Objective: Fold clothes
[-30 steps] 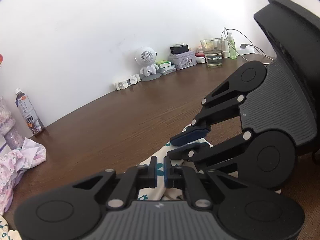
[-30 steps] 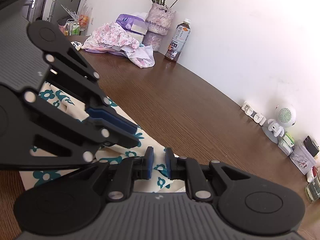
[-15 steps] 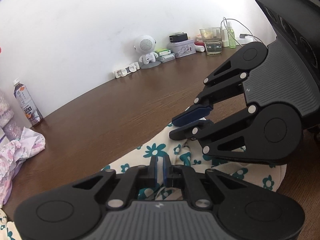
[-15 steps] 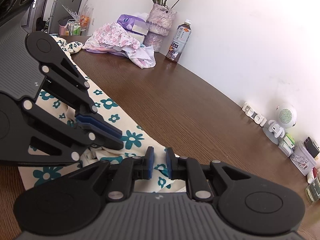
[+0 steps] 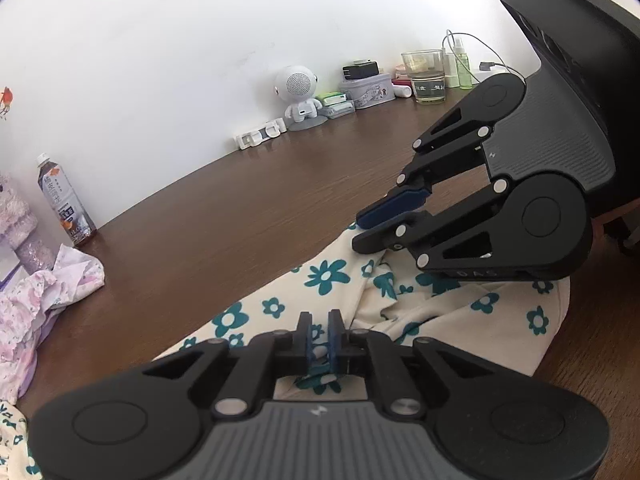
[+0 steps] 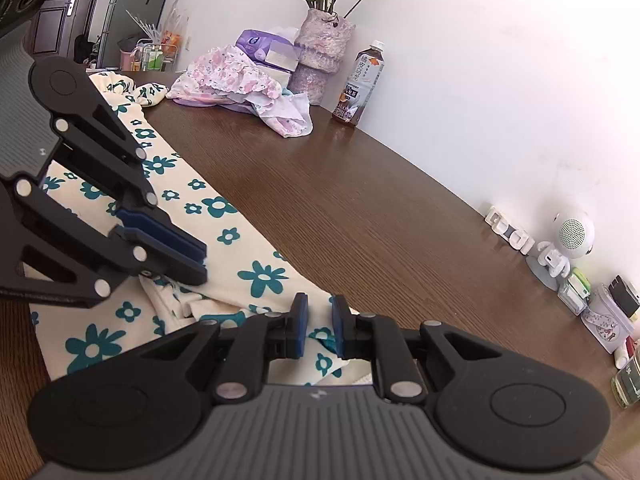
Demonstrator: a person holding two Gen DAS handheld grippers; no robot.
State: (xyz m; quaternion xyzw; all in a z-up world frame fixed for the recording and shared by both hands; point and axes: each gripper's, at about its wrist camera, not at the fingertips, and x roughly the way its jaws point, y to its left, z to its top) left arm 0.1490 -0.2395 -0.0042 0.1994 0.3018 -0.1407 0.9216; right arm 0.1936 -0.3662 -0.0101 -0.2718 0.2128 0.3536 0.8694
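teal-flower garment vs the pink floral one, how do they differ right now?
Print: the teal-flower garment is cream with bold teal flowers; the pink floral garment has small pink blooms on white.
Pose: the teal-flower garment lies stretched along the table; the pink floral garment is a bunched heap beside the vase.
Handling: the left gripper and right gripper pinch the teal-flower garment; nothing touches the pink one.
Shared: both unfolded.

Bottle (image 6: 361, 81) label: Chinese characters, too small to read; possibly tea brand.
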